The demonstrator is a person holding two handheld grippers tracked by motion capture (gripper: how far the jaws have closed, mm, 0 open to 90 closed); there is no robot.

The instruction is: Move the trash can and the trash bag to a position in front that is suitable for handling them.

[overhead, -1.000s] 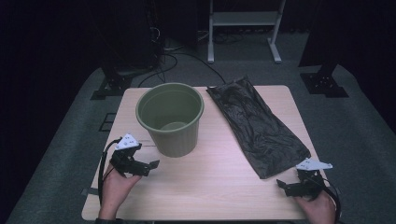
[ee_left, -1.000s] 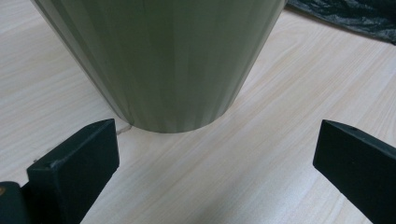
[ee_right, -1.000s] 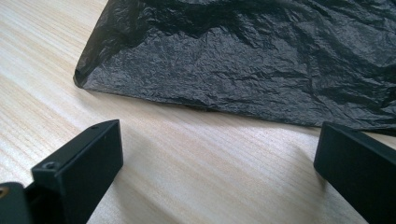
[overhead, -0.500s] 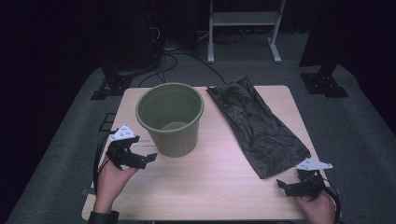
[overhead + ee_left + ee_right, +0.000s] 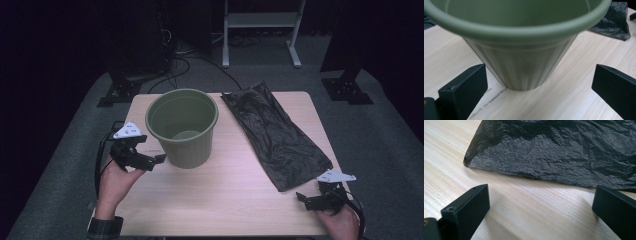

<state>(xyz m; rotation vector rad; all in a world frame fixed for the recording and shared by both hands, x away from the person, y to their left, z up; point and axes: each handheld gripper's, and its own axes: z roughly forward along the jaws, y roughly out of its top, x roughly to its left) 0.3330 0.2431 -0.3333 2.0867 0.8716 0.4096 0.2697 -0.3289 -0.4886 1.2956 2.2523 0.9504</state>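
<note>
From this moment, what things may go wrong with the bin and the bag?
1. The left gripper, jaws open, sits low beside the green bin. The bin is empty and likely light, so a nudge there may slide or tip it.
2. The black bag lies flat on the table. The open right gripper may scrape the wood or pinch only one thin layer at the near edge.

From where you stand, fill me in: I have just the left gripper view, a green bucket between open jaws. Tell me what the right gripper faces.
Observer: The right gripper is open, facing the near edge of the black plastic bag, not touching it.
Operator: Report what's inside the bucket.
Observer: From the high view, the green bucket looks empty.
Operator: Say how the bag lies.
Observer: Flat on the table, right of the bucket, apart from it.
</note>
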